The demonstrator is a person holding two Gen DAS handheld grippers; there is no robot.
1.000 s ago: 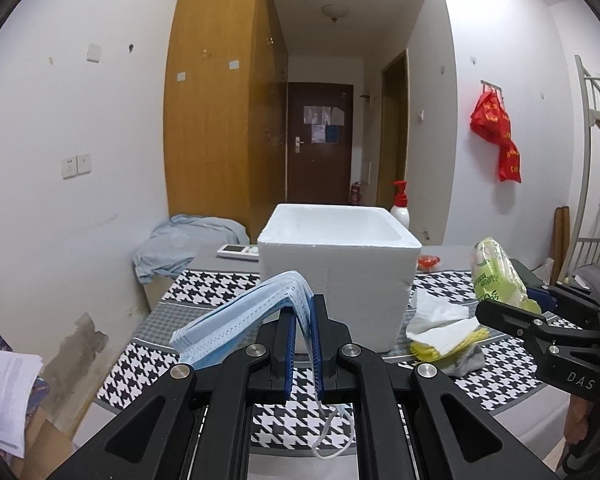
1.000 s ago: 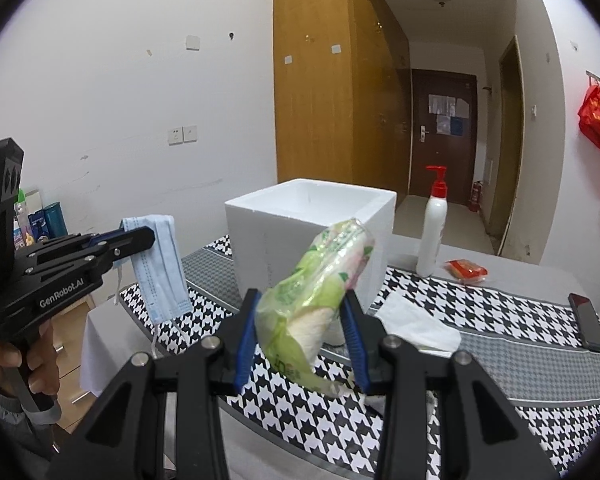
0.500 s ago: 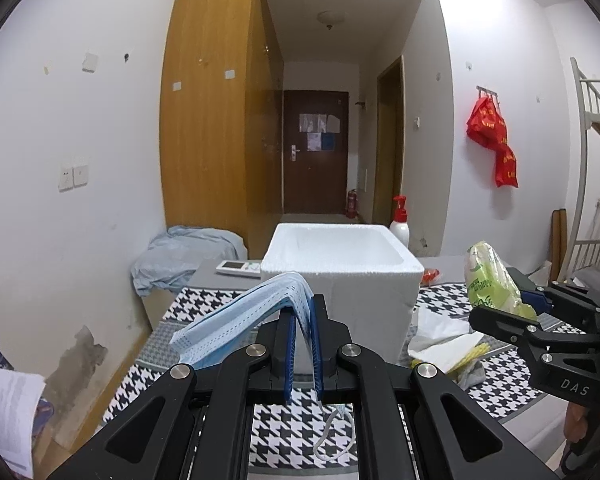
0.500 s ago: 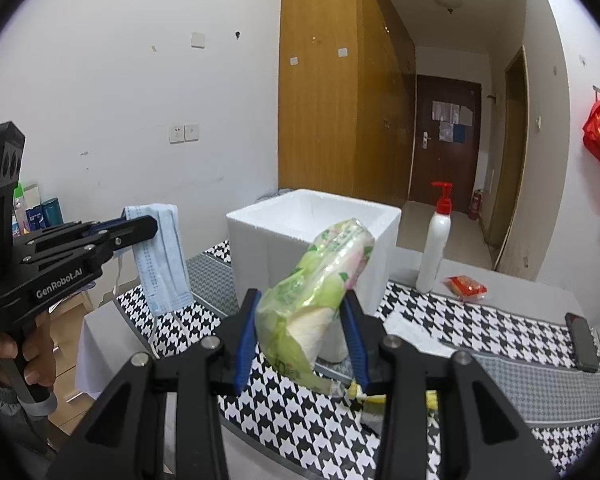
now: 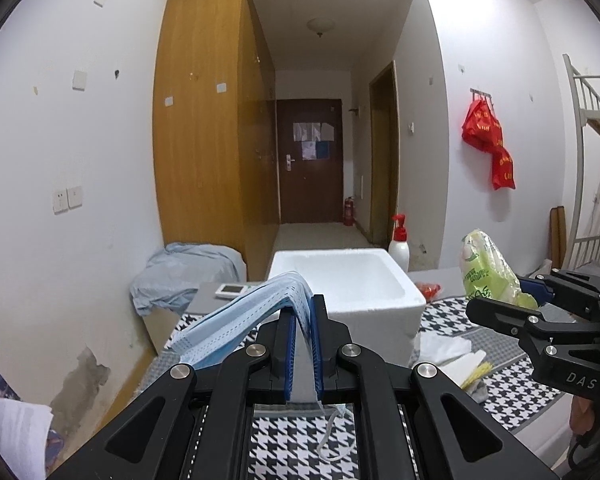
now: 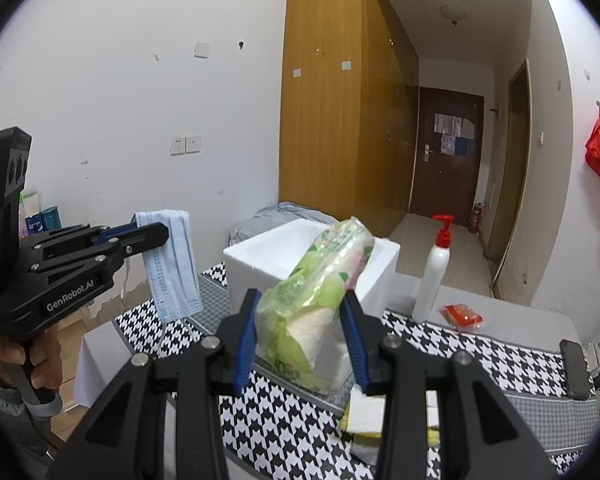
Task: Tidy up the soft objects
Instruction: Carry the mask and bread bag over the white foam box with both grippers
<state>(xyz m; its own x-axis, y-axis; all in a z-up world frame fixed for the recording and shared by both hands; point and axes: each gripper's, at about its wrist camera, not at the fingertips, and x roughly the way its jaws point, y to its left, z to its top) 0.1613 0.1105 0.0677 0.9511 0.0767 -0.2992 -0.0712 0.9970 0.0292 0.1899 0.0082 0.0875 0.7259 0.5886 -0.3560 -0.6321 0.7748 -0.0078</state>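
Carrying step: left hand-held gripper (image 5: 302, 344) clenched on one pale-blue pleated face mask (image 5: 256, 312); right hand-held gripper (image 6: 302, 338) grasping one green plastic tissue pack (image 6: 320, 292), both held above the desk (image 6: 500, 356). Next move, judged: reach over one white foam box (image 5: 352, 284), then release.

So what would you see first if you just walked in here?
Probably the two black grippers held up over the checkered table: the left gripper pinches a blue face mask, and the right gripper squeezes a green tissue pack. Just behind them sits a big white foam box, open on top.
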